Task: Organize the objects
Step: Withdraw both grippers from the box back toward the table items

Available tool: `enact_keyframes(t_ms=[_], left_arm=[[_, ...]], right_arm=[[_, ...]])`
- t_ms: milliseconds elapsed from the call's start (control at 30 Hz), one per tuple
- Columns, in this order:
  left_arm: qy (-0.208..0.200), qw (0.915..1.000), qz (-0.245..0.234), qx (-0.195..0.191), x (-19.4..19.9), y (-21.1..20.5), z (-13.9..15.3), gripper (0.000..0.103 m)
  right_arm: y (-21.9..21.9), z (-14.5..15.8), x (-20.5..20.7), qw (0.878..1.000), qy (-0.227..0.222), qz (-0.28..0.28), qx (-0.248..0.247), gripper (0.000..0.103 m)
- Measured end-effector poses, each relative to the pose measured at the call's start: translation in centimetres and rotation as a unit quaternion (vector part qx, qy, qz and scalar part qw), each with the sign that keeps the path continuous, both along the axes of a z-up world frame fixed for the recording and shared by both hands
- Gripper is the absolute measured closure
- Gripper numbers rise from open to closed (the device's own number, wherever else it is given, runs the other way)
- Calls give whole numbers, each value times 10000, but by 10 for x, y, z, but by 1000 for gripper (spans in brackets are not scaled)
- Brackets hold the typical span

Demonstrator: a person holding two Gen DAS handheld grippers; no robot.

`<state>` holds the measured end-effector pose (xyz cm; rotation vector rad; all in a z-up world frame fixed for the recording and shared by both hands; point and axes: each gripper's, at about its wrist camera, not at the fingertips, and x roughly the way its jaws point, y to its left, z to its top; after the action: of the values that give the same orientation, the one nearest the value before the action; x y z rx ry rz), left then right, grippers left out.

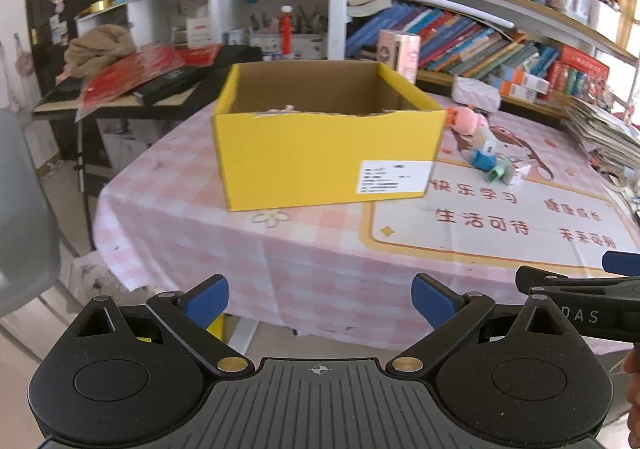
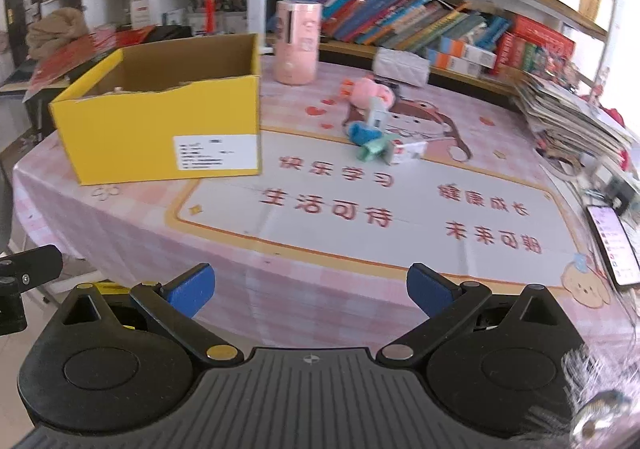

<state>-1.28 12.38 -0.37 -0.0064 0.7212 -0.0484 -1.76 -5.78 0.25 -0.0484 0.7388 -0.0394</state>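
The table (image 2: 320, 289), draped in a pink checked cloth with a printed cartoon mat over it, fills most of the room in front of the crowded bookshelves (image 2: 400, 17). On its far left part stands an open yellow cardboard box (image 2: 160, 121), upright, with a white label on its near face and what looks like something pale lying low inside, though I can't make out what. To the right of the box, well apart from it, a little heap of small things lies on the mat: a pink plush toy (image 2: 370, 91) at the back, then a blue piece (image 2: 362, 133), a green piece (image 2: 374, 149) and a small white one (image 2: 412, 149), all touching or nearly so. A tall pink canister (image 2: 298, 47) stands behind, between box and heap. A phone (image 2: 612, 245) lies at the right edge. Both tools hang short of the table's near edge: the left gripper (image 1: 320, 303) has its blue pads spread wide with nothing between them, and the right gripper (image 2: 310, 289) is likewise released and empty. I'd say the sorting is at a reach step, nothing in hand yet. The next move probably calls for the right tool to travel forward over the mat to the heap and single out one item without dragging its neighbours.
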Motion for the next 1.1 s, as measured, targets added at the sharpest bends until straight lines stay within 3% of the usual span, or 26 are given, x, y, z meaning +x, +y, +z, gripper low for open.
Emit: enact_keyframes(t_ms=[467, 1100], left_arm=[[101, 9972, -735, -19, 37, -66, -5, 4], [200, 9956, -901, -172, 108, -148, -12, 4]], right_arm=[[-65, -4, 10, 9970, 116, -770, -42, 0], [-151, -4, 79, 9947, 299, -950, -243, 0]])
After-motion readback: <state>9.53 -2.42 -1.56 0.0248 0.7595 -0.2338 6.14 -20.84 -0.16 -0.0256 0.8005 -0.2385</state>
